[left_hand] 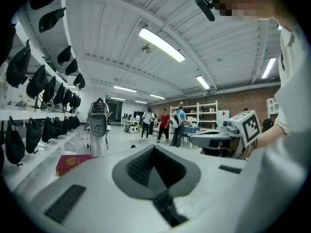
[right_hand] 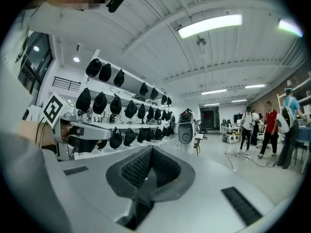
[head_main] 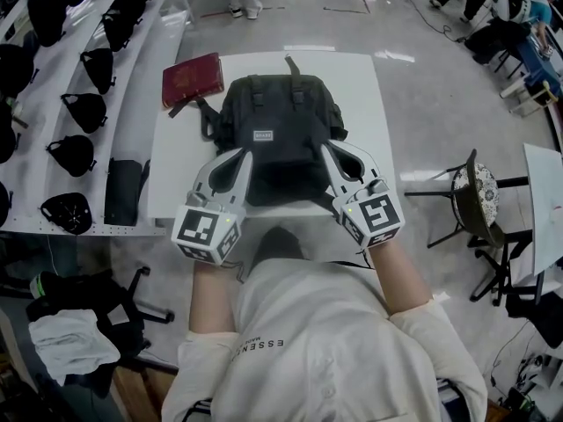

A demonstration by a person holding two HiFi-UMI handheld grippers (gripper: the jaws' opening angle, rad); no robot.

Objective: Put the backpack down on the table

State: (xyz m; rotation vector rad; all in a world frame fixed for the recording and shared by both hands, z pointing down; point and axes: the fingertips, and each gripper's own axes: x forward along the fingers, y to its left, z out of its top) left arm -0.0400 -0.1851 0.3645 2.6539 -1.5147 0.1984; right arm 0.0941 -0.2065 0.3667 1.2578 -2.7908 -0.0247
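White table (head_main: 369, 86), centre of the head view: black backpack (head_main: 277, 121) over it, gripped from both sides, not yet released.

Left gripper (head_main: 243, 156) and right gripper (head_main: 327, 151) meet the bag's lower corners; each gripper view shows the pads pressed together with a thin dark strip, probably a backpack strap, caught between them. A red book (head_main: 192, 79) lies on the table at upper left, just beside the bag. Whether the bag's base rests on the tabletop cannot be told. Left to do, by my reading: settle it flat, then let go.
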